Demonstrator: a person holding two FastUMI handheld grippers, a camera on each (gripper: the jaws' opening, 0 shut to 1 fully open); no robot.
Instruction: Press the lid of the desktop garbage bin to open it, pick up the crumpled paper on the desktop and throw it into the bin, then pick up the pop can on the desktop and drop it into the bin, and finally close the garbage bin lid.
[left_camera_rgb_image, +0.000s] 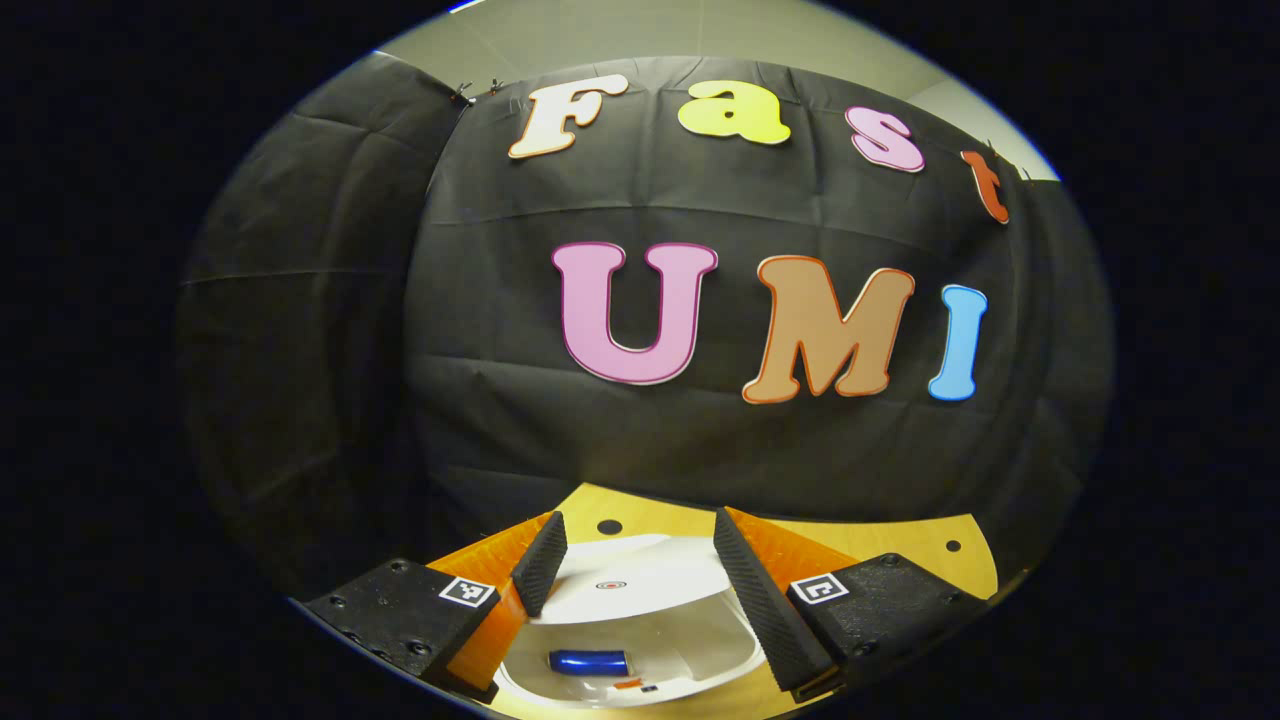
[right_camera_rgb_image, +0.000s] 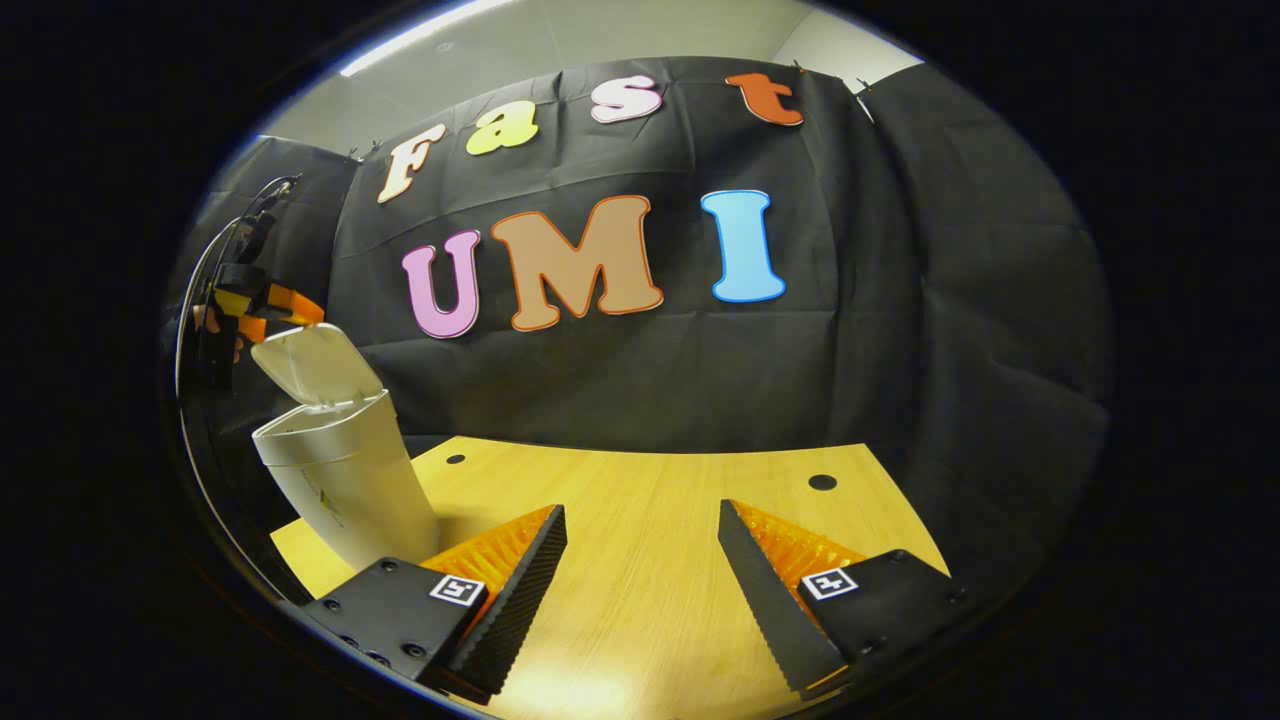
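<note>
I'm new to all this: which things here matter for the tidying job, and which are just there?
Part of the job:
- bin, lid raised
- blue pop can inside the bin
- left gripper, above the bin
- right gripper

Just there:
- wooden table
- black cloth wall

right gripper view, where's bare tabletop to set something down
Bare table runs from the garbage bin at left across to the far hole, including between the right tool fingers. It is crowded only around the bin, where the left tool hovers over its lid.

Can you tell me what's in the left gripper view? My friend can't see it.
The open hand-held gripper hangs over the white bin, its lid up. A blue can lies inside, on a wooden table.
</note>
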